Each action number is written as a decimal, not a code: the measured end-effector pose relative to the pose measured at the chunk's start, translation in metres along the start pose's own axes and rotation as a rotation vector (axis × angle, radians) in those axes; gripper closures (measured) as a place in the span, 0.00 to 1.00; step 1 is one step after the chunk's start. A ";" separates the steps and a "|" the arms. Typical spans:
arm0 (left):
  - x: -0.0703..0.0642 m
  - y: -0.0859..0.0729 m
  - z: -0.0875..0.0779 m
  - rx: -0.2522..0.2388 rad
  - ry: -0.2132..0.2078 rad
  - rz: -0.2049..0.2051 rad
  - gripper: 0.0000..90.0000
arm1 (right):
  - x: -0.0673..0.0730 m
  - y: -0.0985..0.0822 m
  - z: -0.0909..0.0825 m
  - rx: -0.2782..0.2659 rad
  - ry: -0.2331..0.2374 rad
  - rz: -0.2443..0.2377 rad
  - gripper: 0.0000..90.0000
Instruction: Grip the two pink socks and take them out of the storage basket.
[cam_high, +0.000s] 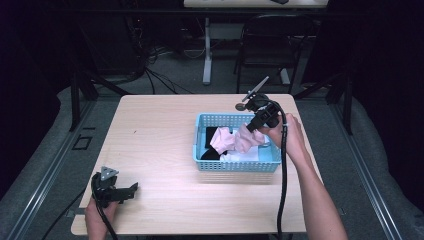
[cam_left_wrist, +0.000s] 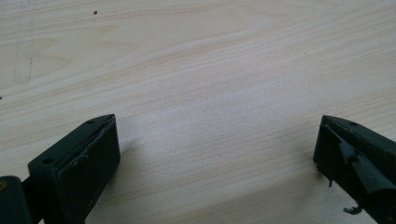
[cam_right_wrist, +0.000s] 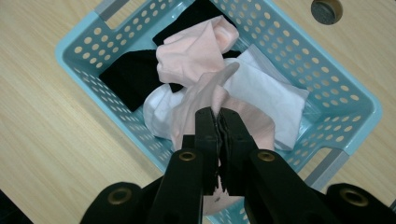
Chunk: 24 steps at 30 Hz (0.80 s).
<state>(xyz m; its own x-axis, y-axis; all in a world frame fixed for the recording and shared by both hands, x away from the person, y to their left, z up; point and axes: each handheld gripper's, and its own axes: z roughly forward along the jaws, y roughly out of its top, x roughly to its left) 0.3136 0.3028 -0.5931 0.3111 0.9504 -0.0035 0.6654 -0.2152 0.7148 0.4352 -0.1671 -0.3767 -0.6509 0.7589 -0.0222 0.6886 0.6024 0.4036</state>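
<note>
A light blue perforated basket (cam_high: 235, 166) (cam_right_wrist: 84, 70) stands on the right half of the wooden table. Inside lie a pink cloth (cam_high: 231, 140) (cam_right_wrist: 196, 51), black cloth (cam_high: 211, 136) (cam_right_wrist: 130, 77) and white cloth (cam_high: 245, 156) (cam_right_wrist: 271, 93). My right gripper (cam_high: 251, 127) (cam_right_wrist: 219, 114) hovers over the basket's right end, shut on a fold of the pink cloth, which hangs lifted from the pile. My left gripper (cam_high: 131, 189) (cam_left_wrist: 215, 154) rests on the table's near left corner, jaws wide open over bare wood, with nothing between them.
A round hole (cam_right_wrist: 326, 10) sits in the tabletop (cam_high: 150, 130) behind the basket. Beyond the table stand a dark chair (cam_high: 272, 40) and a desk leg (cam_high: 207, 50), with cables on the floor. A black cable (cam_high: 283, 165) trails from the right gripper along the forearm.
</note>
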 end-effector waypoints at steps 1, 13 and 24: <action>0.000 0.000 0.000 0.001 0.000 0.001 0.01 | 0.001 0.000 -0.004 -0.005 -0.001 -0.004 0.97; 0.000 0.000 0.000 0.000 0.000 0.000 0.01 | 0.029 -0.004 -0.040 -0.077 0.008 -0.092 0.97; 0.000 0.000 0.000 0.001 0.000 0.001 0.01 | 0.072 -0.016 -0.045 -0.128 0.053 -0.184 0.97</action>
<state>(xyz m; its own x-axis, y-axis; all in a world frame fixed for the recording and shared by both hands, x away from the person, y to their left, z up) 0.3135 0.3029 -0.5931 0.3118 0.9501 -0.0029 0.6655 -0.2162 0.7144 0.3634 -0.1333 -0.3438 -0.7801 0.6228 -0.0596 0.5124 0.6907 0.5103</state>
